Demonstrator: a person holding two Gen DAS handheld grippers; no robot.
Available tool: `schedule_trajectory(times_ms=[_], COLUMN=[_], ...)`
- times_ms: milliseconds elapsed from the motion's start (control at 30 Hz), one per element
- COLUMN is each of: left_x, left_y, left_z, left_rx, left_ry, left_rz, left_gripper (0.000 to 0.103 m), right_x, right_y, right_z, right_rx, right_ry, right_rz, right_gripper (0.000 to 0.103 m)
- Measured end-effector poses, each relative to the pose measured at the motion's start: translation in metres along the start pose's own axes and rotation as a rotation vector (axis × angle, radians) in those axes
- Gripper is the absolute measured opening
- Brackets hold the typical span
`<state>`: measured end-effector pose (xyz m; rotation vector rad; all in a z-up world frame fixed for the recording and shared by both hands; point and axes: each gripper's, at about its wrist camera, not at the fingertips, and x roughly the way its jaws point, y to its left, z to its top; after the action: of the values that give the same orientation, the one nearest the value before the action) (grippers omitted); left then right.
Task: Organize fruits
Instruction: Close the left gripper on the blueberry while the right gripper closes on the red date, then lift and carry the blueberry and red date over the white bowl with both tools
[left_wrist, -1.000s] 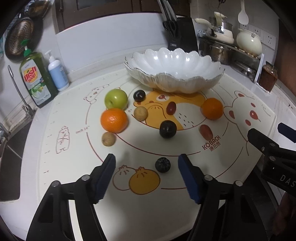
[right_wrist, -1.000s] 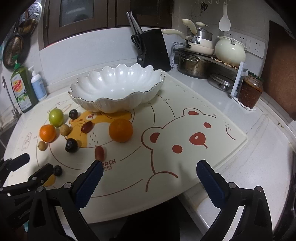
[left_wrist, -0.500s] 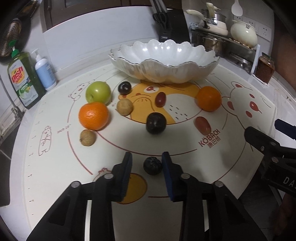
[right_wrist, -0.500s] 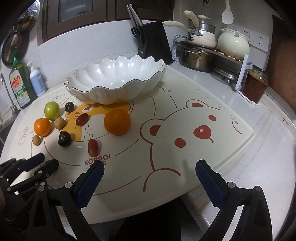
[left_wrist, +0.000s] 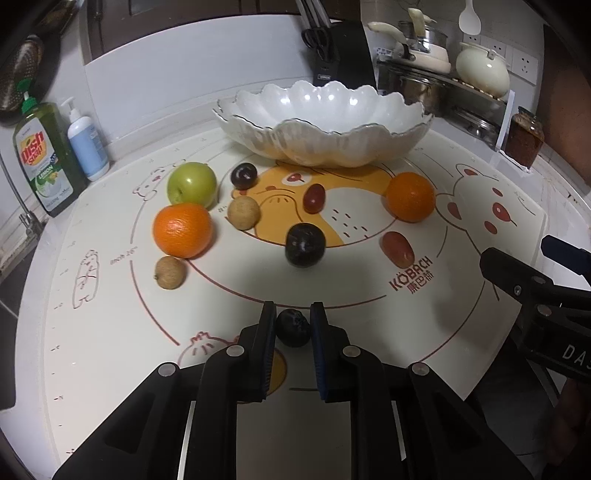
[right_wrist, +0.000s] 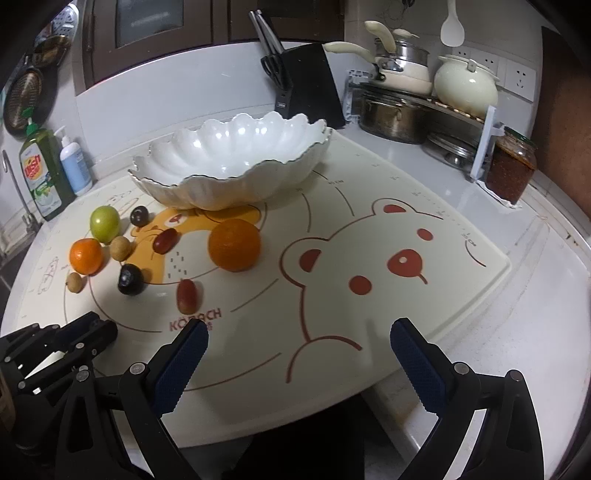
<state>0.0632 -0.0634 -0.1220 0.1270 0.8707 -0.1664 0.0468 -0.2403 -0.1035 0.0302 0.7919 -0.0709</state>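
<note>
Left gripper clamps a dark berry.

Bare mat under right gripper and across bear print. Fruit crowds mat's left: plum, oranges, longans. Bowl blocks far side.

Two handheld black plastic rigs: the left claw and right claw each carry dark-blue textured pads on angular black linkages studded with round silver screws; white lettering "DAS" marks the right unit's housing.
</note>
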Motion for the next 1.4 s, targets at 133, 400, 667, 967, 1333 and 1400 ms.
schedule_trajectory(times_ms=[133, 400, 667, 967, 1333, 1400], left_x=[-0.006, -0.016, -0.017, -0.020, -0.031, -0.034], left_y=[0.010, 0.043, 0.060, 0.062, 0.058, 0.057], left_z=[0.000, -0.001, -0.002, 0.000, 0.008, 0.011], left_rx=[-0.016, -0.076, -0.110, -0.115, -0.107, -0.103], left_ry=[-0.009, -0.027, -0.034, -0.045, -0.074, -0.084], left_rz=[0.021, 0.086, 0.114, 0.114, 0.104, 0.101], left_gripper=[0.019, 0.019, 0.019, 0.019, 0.019, 0.019], right_x=[0.001, 0.016, 0.036, 0.043, 0.028, 0.023], right_y=[0.010, 0.043, 0.065, 0.072, 0.066, 0.064], right_z=[0.004, 0.011, 0.012, 0.011, 0.017, 0.020], right_rx=[-0.004, -0.055, -0.083, -0.100, -0.093, -0.088], right_ry=[-0.006, 0.010, 0.049, 0.065, 0.030, 0.019], right_rz=[0.040, 0.107, 0.150, 0.171, 0.163, 0.162], right_gripper=[0.100, 0.086, 0.051, 0.019, 0.019, 0.019])
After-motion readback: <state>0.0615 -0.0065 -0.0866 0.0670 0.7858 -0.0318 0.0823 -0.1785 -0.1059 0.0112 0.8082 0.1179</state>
